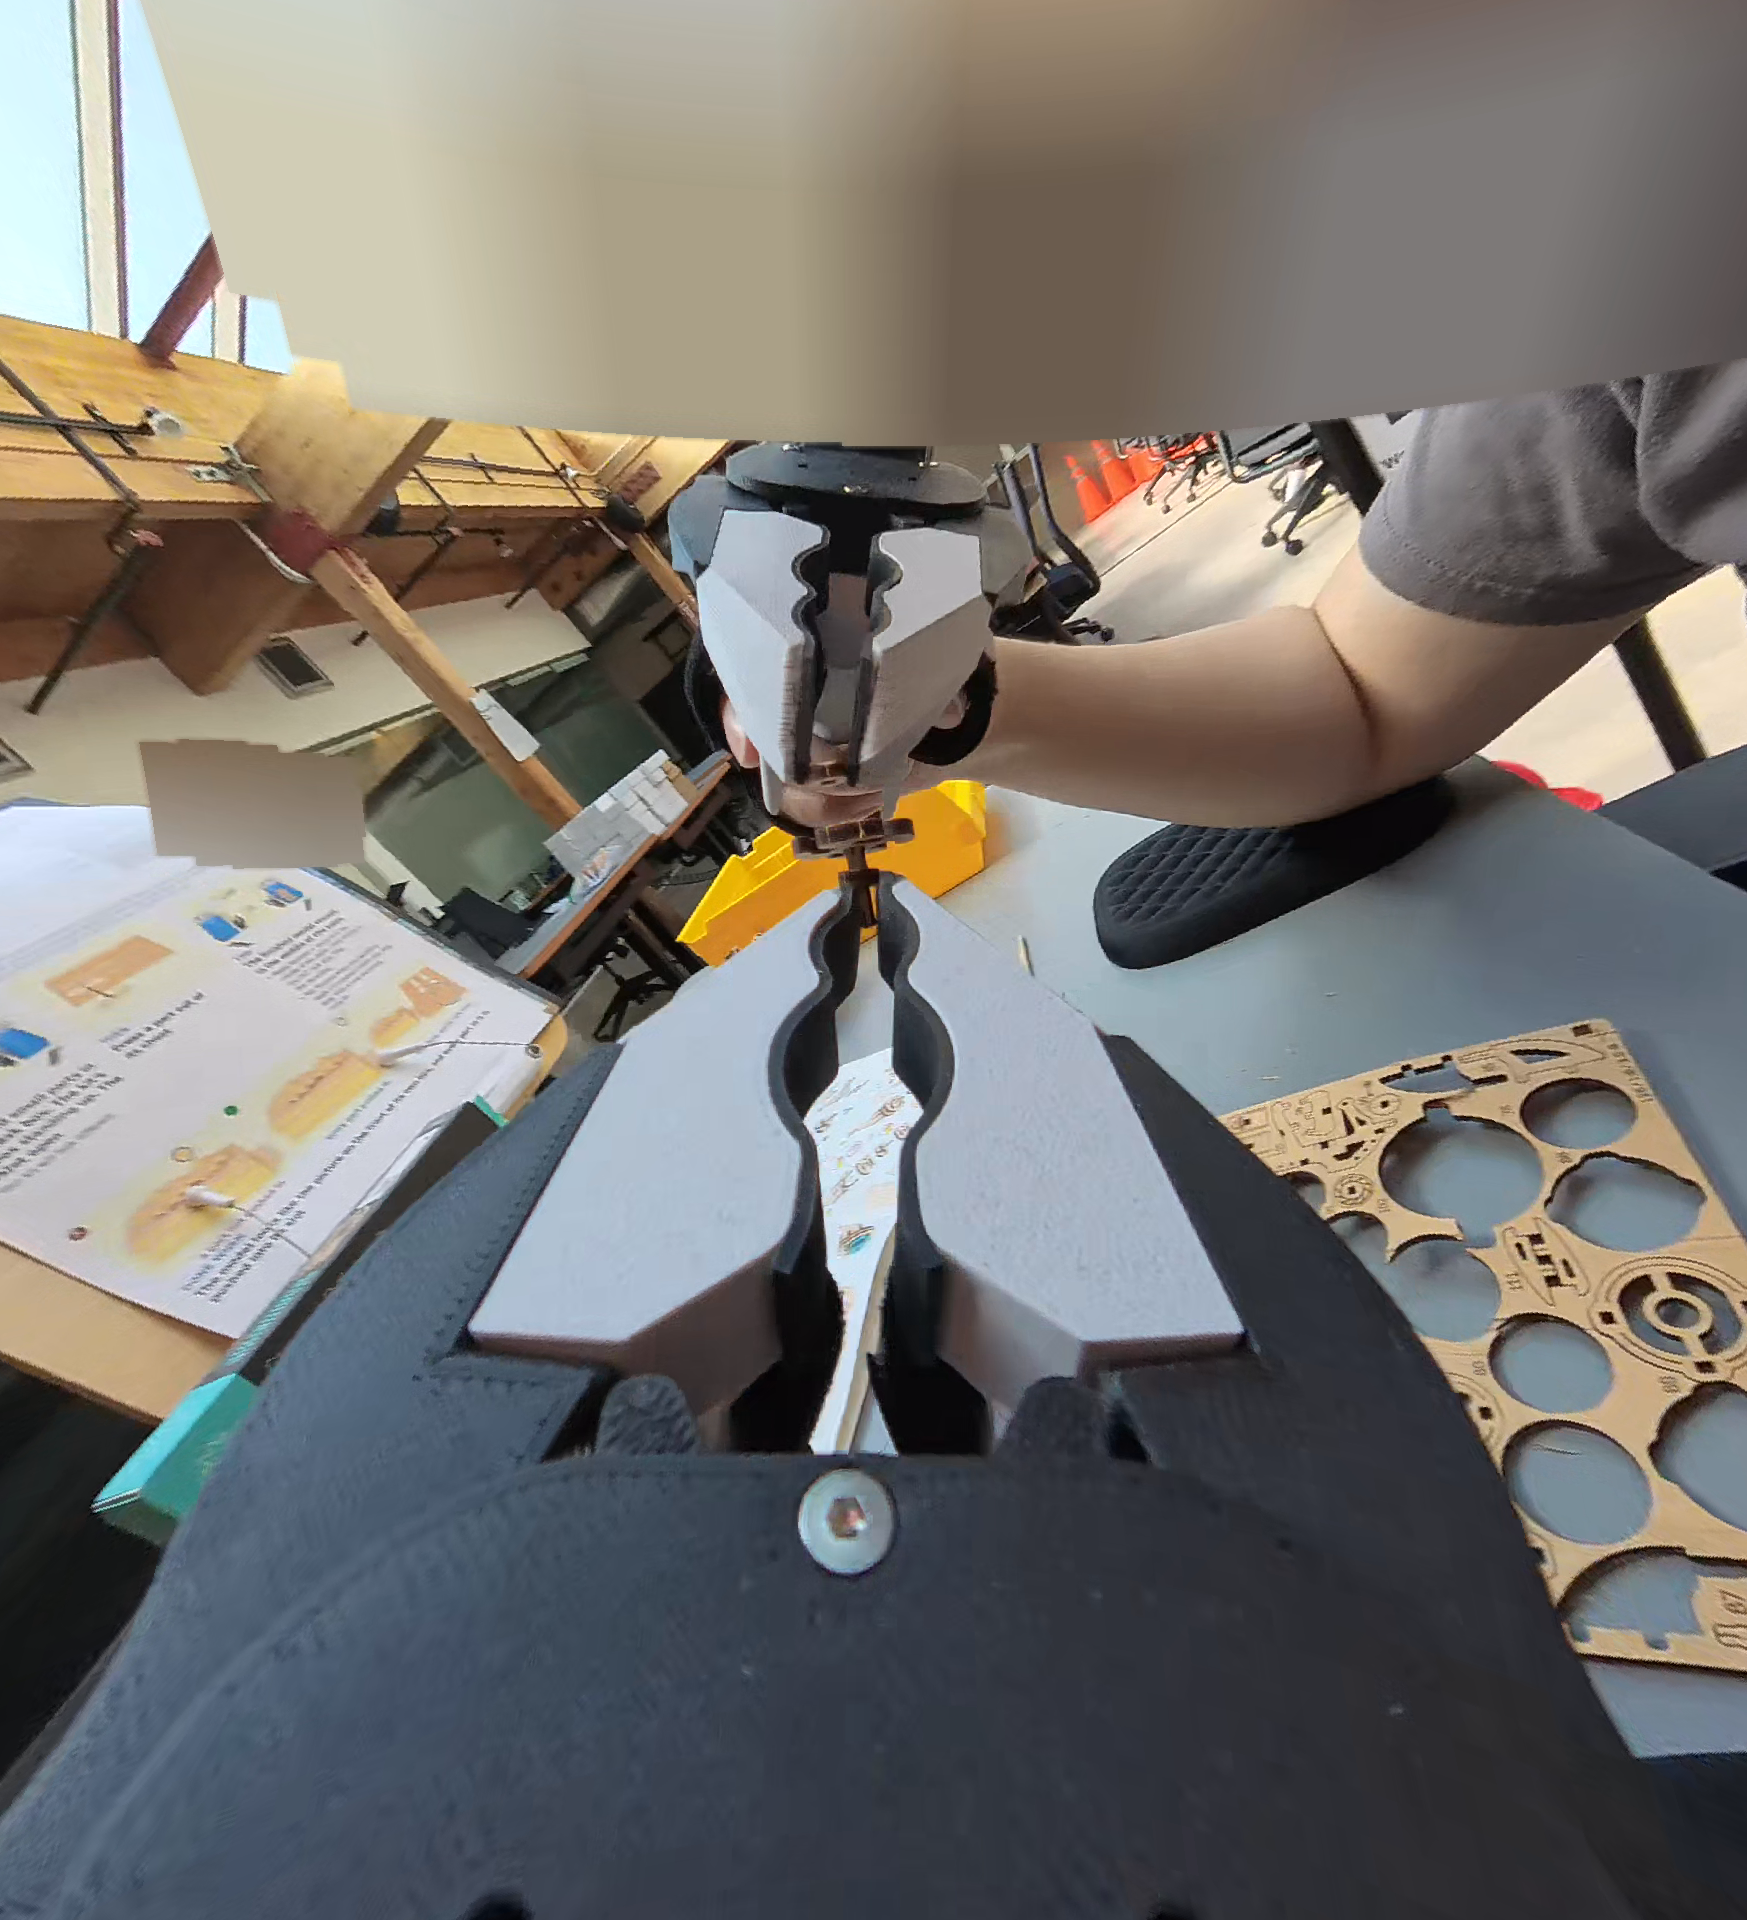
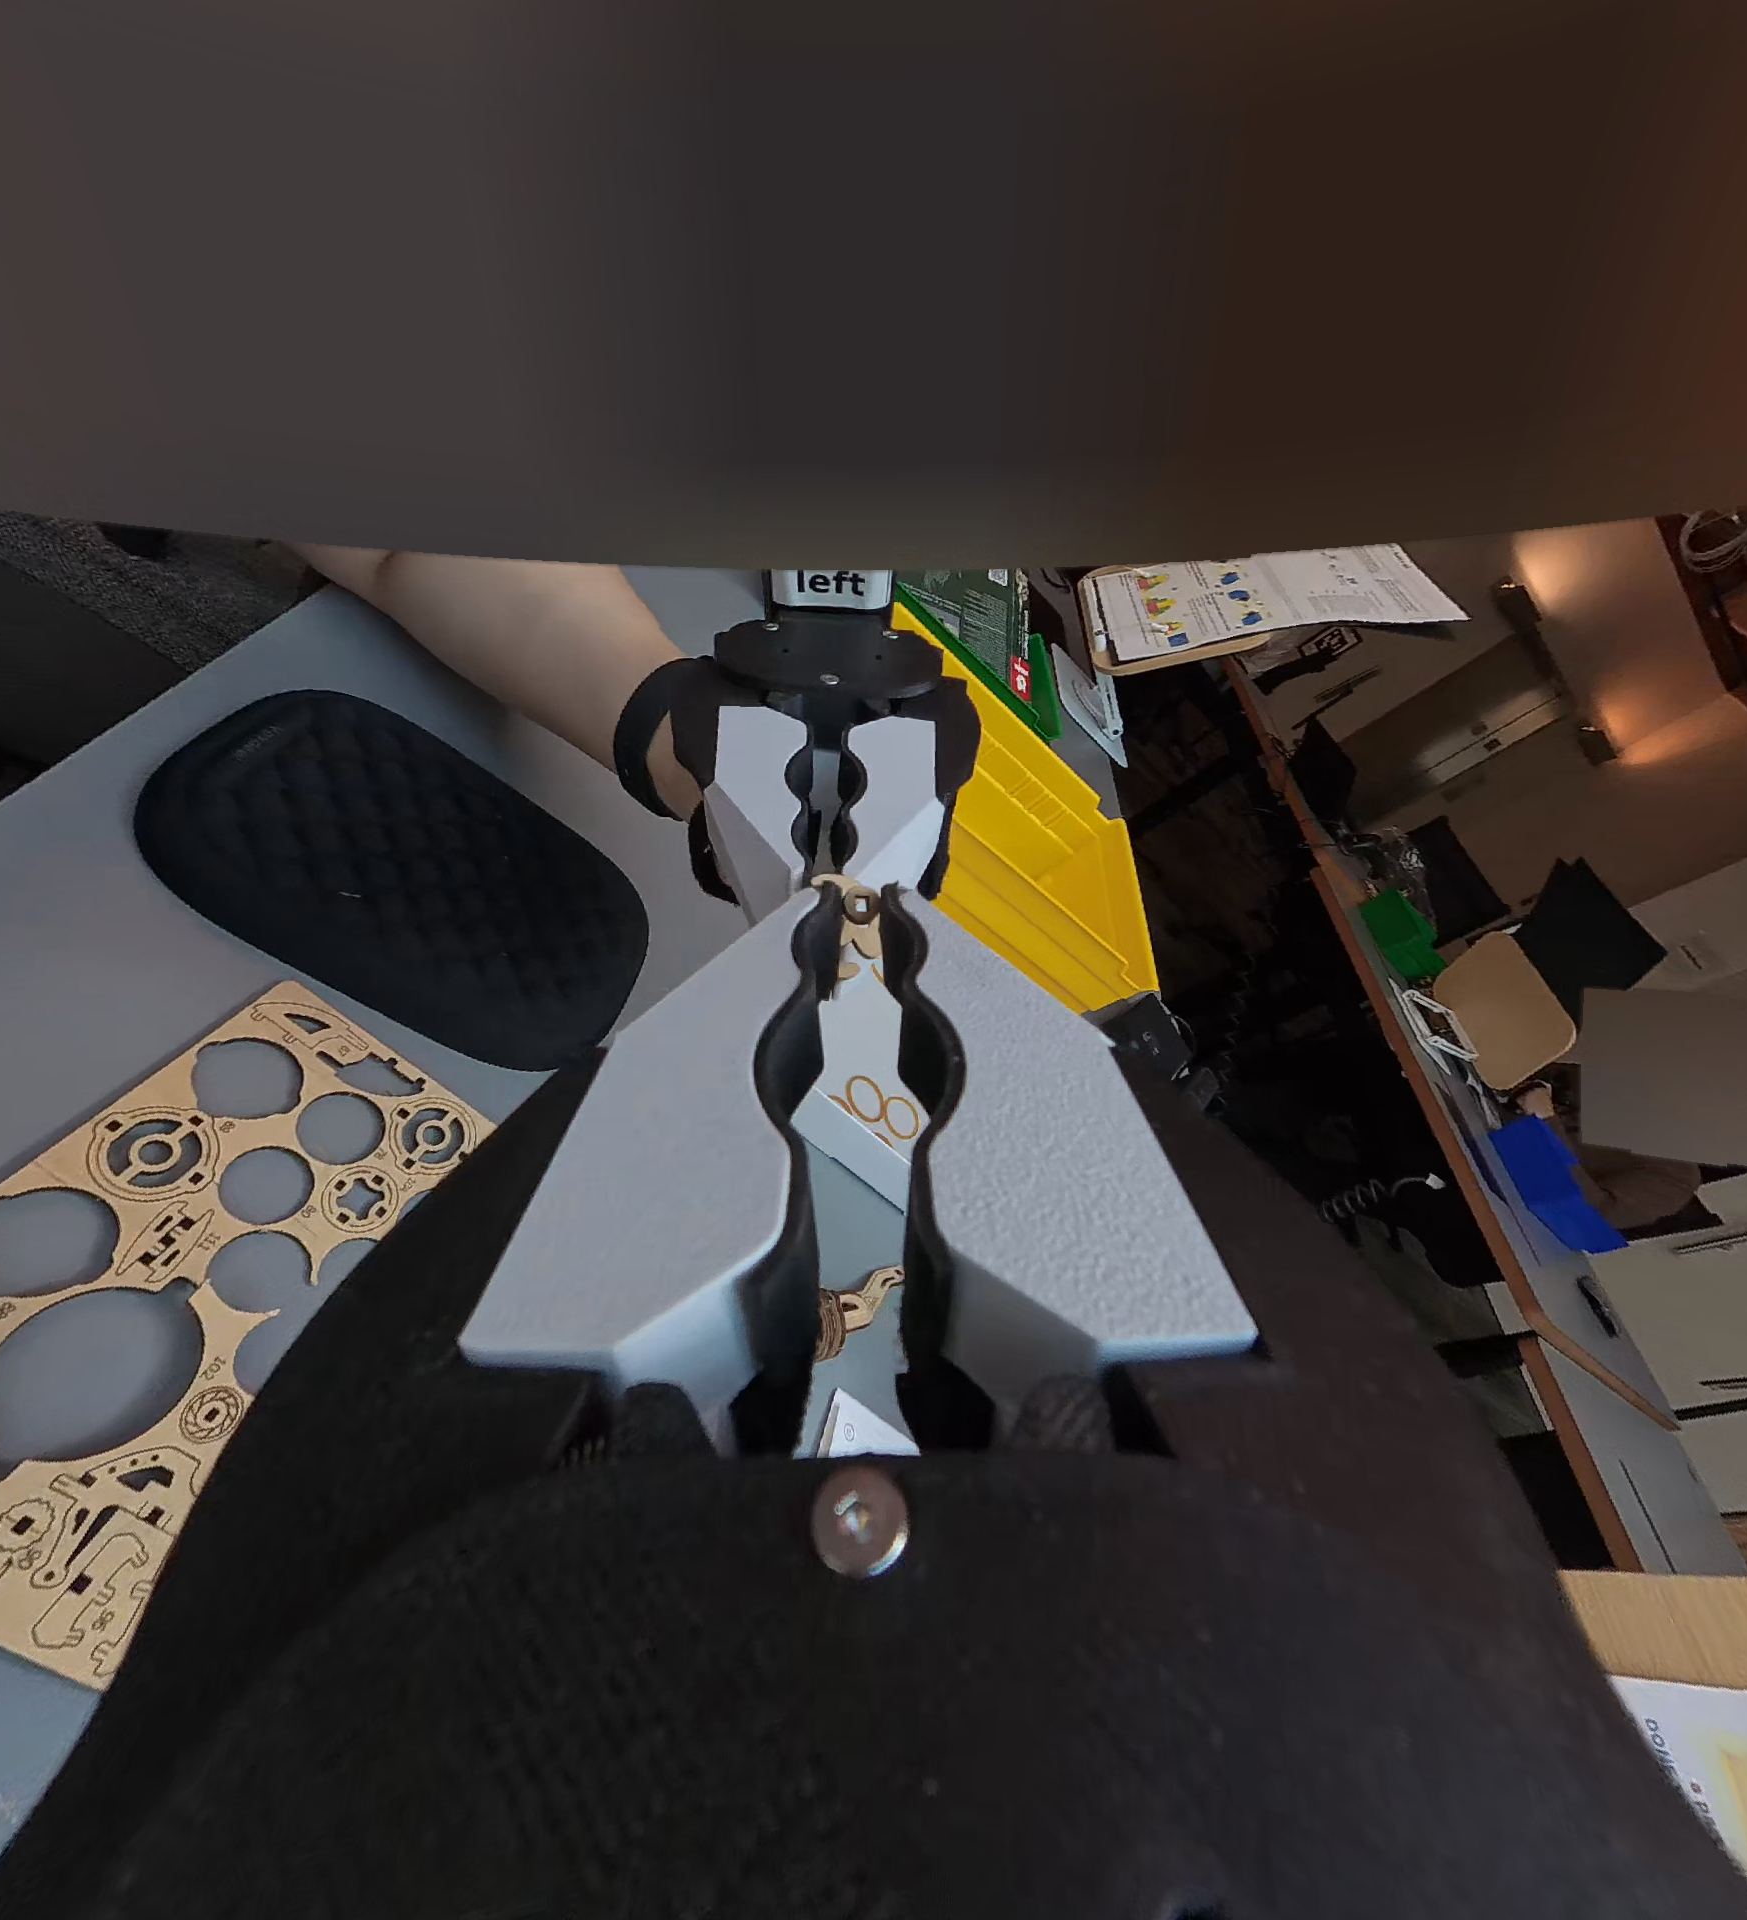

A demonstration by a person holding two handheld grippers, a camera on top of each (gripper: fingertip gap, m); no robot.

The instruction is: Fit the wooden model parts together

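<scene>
In the left wrist view my left gripper (image 1: 861, 902) is shut on a small wooden pin-like part (image 1: 860, 881) at its tips. Facing it, tip to tip, my right gripper (image 1: 833, 771) is shut on a flat wooden part (image 1: 853, 831) seen edge-on; the two parts touch. In the right wrist view my right gripper (image 2: 856, 914) pinches that flat wooden part with a round hole (image 2: 858, 906), and the left gripper (image 2: 827, 857) meets it from the far side. Both are held above the grey table (image 1: 1420, 966).
A laser-cut wooden sheet (image 1: 1575, 1299) (image 2: 121, 1299) with several empty cut-outs lies on the table. A black wrist rest (image 1: 1264, 888) (image 2: 391, 873) bears a person's forearm (image 1: 1264, 707). A yellow bin (image 1: 744, 904) (image 2: 1045, 883), an instruction sheet (image 1: 173, 1060) and a white booklet (image 2: 869, 1122) lie nearby.
</scene>
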